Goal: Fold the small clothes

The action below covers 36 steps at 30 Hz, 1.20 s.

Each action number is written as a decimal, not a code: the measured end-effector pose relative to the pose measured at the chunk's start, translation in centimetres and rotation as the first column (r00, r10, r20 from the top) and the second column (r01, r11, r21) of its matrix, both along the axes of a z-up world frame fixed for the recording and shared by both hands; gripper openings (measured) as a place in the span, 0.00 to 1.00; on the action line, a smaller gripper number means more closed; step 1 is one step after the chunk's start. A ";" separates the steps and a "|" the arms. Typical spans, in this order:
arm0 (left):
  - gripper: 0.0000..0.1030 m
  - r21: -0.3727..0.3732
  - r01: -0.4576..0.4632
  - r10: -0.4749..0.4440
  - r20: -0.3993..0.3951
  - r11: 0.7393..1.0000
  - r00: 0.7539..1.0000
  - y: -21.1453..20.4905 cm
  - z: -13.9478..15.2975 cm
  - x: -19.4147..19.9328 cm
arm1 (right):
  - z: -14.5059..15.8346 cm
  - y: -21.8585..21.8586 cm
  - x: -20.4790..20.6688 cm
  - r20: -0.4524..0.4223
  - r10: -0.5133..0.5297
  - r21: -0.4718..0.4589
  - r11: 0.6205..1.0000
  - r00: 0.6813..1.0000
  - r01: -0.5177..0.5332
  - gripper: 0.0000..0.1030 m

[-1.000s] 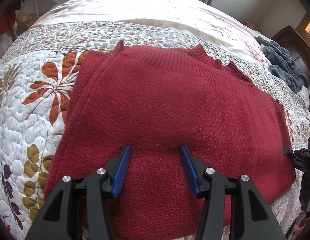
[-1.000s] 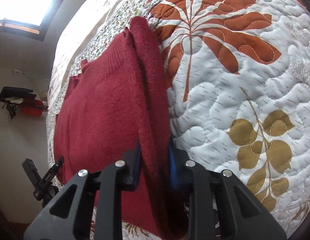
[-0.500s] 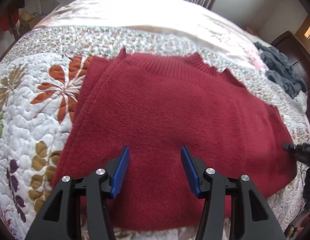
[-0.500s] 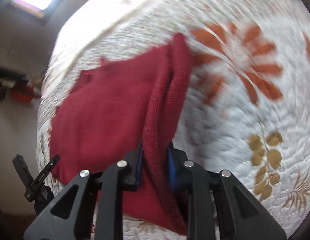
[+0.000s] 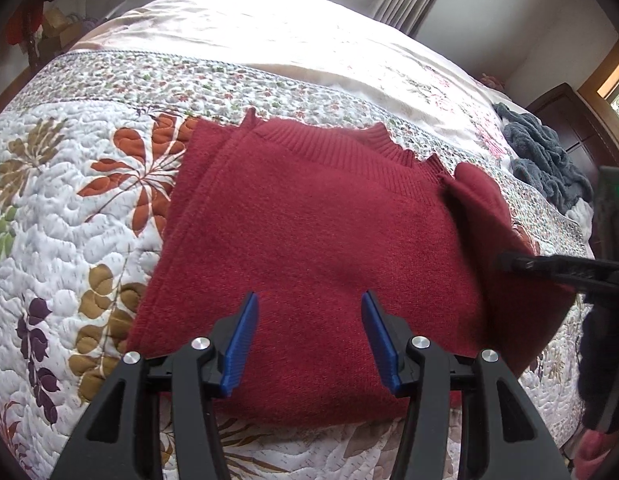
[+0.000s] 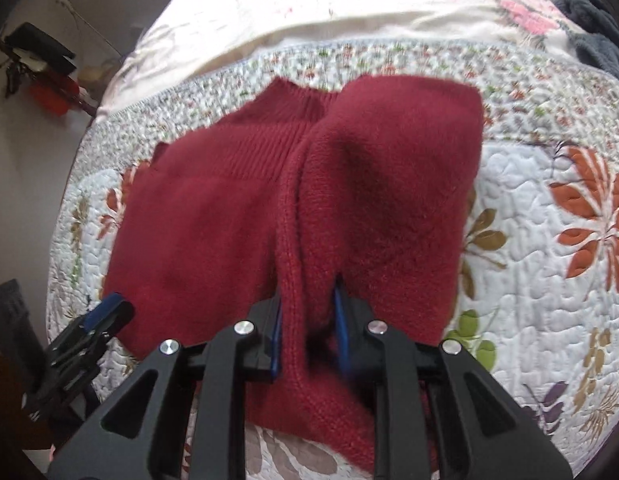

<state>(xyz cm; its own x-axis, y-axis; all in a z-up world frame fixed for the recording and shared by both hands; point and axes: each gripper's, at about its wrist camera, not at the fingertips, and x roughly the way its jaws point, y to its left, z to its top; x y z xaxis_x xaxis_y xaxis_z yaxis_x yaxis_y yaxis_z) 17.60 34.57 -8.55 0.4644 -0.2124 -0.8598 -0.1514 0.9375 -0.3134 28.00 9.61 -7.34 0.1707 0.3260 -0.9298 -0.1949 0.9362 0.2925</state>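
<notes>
Sweater (image 5: 309, 220), red knit, ribbed collar: lies on the leaf-patterned quilt (image 5: 69, 208) of a bed, collar toward the plain cream bedding at the far side, near hem toward the cameras. Left side of sweater flat on the quilt; right side raised and swung over the body, a fold judged under way.

Right gripper (image 6: 307, 332): jaws clamped on the sweater's seamed right edge near the hem, fabric bunched between the blue pads; grip low on the edge likely so the whole side panel follows in one sheet.

Left gripper (image 5: 307, 332): jaws apart, nothing between them, hovering over the sweater's near hem; probably waiting to pin or smooth the body.

Grey fleece garment (image 5: 549, 160): heaped well beyond the sweater's right shoulder, untouched.
</notes>
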 end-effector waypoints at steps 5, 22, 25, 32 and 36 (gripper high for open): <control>0.52 -0.010 -0.004 0.004 -0.005 1.000 1.000 0.3 -0.1 0.0 | -1.5 0.4 0.0 -0.035 -0.008 0.053 0.999 0.999 0.010 0.27; 0.53 -0.112 0.064 -0.064 0.010 0.992 0.998 -3.3 1.4 2.2 | 3.2 -6.7 1.0 -0.075 -0.120 0.289 0.948 0.990 0.136 0.39; 0.54 -0.200 0.077 -0.077 0.004 0.977 0.997 -4.7 1.3 3.3 | 2.3 -9.3 0.2 -0.063 -0.162 0.251 0.952 0.985 0.173 0.39; 0.54 -0.331 0.090 -0.113 -0.050 0.939 0.992 -8.9 -0.7 7.8 | -2.5 -15.5 -4.0 -0.140 -0.246 0.270 0.923 0.959 0.276 0.39; 0.54 -0.381 0.060 -0.099 -0.085 0.923 0.991 -10.0 -2.2 9.8 | -3.6 -17.5 -5.7 -0.139 -0.255 0.266 0.921 0.957 0.284 0.39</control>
